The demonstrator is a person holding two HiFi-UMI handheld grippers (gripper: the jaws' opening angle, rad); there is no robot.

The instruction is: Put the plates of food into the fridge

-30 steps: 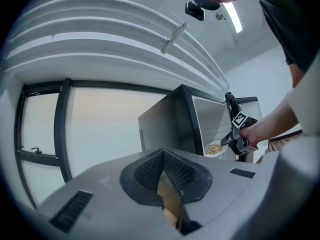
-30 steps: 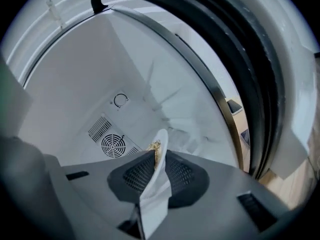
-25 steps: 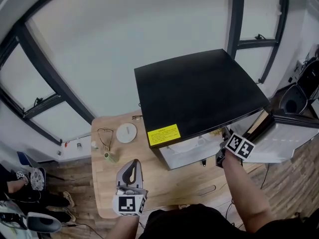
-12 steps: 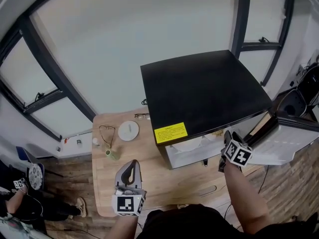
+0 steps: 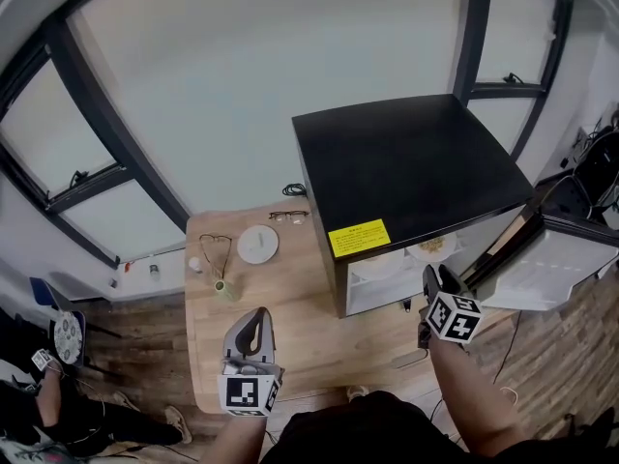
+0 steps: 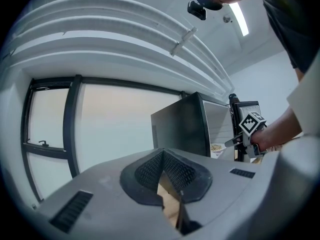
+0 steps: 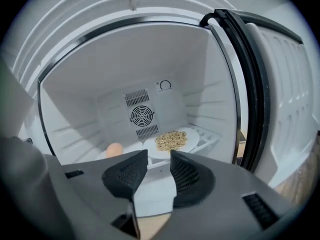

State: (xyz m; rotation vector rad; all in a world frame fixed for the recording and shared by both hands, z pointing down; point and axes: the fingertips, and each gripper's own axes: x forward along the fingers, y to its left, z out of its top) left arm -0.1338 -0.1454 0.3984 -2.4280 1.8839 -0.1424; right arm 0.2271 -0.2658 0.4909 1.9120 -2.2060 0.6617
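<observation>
The black fridge (image 5: 416, 162) stands on the wooden table (image 5: 290, 327) with its door (image 5: 546, 259) swung open to the right. On its shelf lie a white plate of grain (image 7: 172, 140) and, left of it, a plate with a pale round piece of food (image 7: 115, 149). In the head view the grain plate (image 5: 432, 247) shows just inside the opening. My right gripper (image 7: 159, 157) is open and empty, just outside the fridge opening and pointing in. It shows in front of the opening in the head view (image 5: 437, 293). My left gripper (image 5: 253, 322) is shut on nothing, over the table's near edge.
A small white round dish (image 5: 257, 244), a pair of glasses (image 5: 287, 217), a looped cord (image 5: 215, 254) and a small green object (image 5: 221, 288) lie on the table's far left part. Large windows rise behind the table. Wooden floor surrounds it.
My right gripper has drawn back from the fridge opening toward me, leaving the grain plate on the shelf. The head view has shifted. The left gripper has stayed put.
</observation>
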